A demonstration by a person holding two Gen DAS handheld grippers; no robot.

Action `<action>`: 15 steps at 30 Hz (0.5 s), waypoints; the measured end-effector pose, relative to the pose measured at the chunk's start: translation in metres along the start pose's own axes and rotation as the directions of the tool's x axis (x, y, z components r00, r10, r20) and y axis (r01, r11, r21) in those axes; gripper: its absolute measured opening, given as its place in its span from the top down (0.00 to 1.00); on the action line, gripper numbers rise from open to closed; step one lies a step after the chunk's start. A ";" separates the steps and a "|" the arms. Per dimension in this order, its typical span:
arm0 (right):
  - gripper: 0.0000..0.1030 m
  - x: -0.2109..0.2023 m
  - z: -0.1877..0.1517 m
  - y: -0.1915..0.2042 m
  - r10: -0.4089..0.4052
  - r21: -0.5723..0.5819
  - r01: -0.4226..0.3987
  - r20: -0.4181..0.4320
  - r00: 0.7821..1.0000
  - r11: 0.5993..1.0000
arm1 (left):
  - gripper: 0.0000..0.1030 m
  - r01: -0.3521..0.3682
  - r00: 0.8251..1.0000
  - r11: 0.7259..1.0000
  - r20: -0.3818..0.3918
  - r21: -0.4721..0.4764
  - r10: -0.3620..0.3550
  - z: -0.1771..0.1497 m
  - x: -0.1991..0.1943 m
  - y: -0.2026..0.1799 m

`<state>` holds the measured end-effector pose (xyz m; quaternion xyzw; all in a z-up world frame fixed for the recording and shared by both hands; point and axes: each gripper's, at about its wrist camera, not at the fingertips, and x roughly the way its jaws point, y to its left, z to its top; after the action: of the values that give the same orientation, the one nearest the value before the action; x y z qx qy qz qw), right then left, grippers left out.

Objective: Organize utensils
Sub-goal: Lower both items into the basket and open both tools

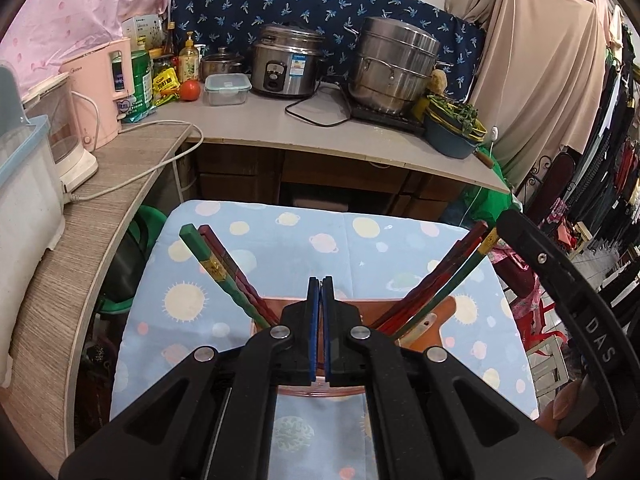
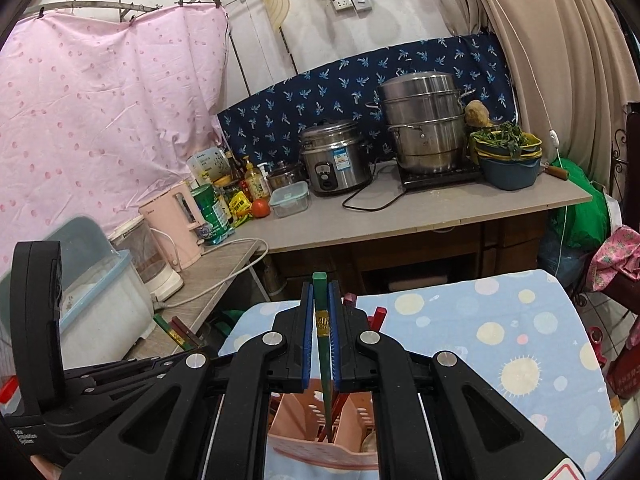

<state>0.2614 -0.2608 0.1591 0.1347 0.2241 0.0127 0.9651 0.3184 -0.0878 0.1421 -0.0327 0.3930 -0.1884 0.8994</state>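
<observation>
Left claw: the left claw (image 1: 320,280) is seen with its blue pads pressed together, nothing between them; it is pointed down over the holder.
Right claw: the right claw (image 2: 321,286) is pinched on a green chopstick (image 2: 323,328), which is held nearly upright between the pads, its top end past the fingertips and its lower end down inside the holder.
Holder: a pink holder (image 1: 424,312) is seen directly below and just beyond the left claw; in the right wrist view it (image 2: 292,408) lies under the right claw, its compartments partly hidden by the fingers.
Left bundle: green and red chopsticks (image 1: 218,270) are leaned out of the holder to the left of the left claw.
Right bundle: more red and green chopsticks (image 1: 448,280) are leaned out to the right of the left claw.
Table: the holder is carried by a table (image 1: 280,232) under a blue cloth printed with suns and planets.
Beyond the claws: a second table (image 1: 280,128) well ahead is loaded with a rice cooker (image 1: 282,66), a steamer pot (image 1: 394,68), a tomato (image 1: 190,90) and a lidded box (image 1: 226,89).
Hand: part of a hand (image 1: 568,412) is seen at the lower right of the left claw, on the other tool's handle.
</observation>
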 end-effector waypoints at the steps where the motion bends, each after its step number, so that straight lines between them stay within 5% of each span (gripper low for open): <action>1: 0.93 0.002 -0.001 0.000 0.001 -0.002 -0.002 -0.008 1.000 1.000 | 0.99 -0.002 1.000 1.000 -0.002 0.001 0.002 0.000 0.002 0.000; 7: 0.87 0.000 -0.002 0.001 -0.003 -0.003 0.003 -0.010 1.000 1.000 | 0.95 -0.017 1.000 1.000 0.024 0.020 0.017 -0.004 0.000 -0.004; 11: 0.85 -0.004 -0.002 0.001 -0.003 -0.001 0.003 -0.008 1.000 1.000 | 0.80 -0.026 0.999 0.999 0.037 0.018 0.025 -0.005 -0.005 -0.005; 15: 0.81 -0.015 -0.004 0.000 -0.003 0.007 0.003 -0.003 1.000 1.000 | 0.75 -0.039 0.998 0.999 0.050 0.019 0.038 -0.006 -0.011 -0.007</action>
<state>0.2465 -0.2611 0.1616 0.1379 0.2257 0.0107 0.9643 0.3051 -0.0893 0.1469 -0.0207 0.3691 -0.1743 0.9127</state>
